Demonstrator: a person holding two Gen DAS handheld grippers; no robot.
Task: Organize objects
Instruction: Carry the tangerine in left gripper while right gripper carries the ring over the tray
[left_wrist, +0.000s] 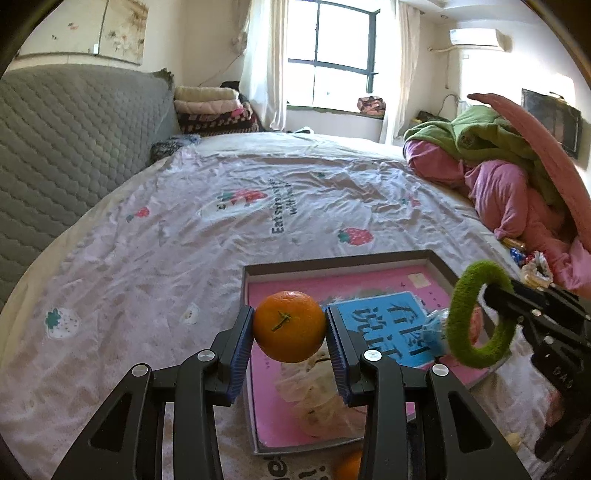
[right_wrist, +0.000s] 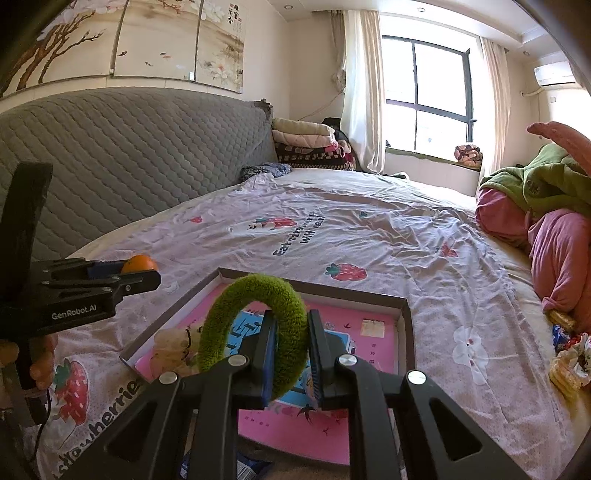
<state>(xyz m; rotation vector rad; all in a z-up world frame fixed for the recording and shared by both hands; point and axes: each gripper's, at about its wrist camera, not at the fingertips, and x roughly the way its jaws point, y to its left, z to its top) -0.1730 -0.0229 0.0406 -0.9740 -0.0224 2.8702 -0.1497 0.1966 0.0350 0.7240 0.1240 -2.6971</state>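
Left gripper (left_wrist: 290, 328): jaws closed on an orange (left_wrist: 289, 325), held in the air over the left edge of the tray (left_wrist: 332, 264). Stem faces the camera, so the stem axis runs back along the fingers; the fruit is near-round, no real long axis.

Right gripper (right_wrist: 290, 354): jaws narrow, pinching one side of a green ring (right_wrist: 255, 328). Ring stands upright, its hole facing roughly sideways across the tray, its plane about in line with the fingers. It hangs above the tray's near half.

Tray sits on the bed (left_wrist: 166, 229), pink liner, a blue card and a pale soft toy (right_wrist: 173, 345) inside.

Risks, as judged:
- Orange gripped only at two small spots on a curved skin; a tilt or loosened squeeze could let it roll out, and on soft bedding it would roll away from the tray
- Ring is soft and held off-centre; it may swing or slip when lowered
- Both grippers are near each other over one tray; converging on the same spot could cause a knock
- Tray rests on wrinkled sheet; a push on the rim could tip it
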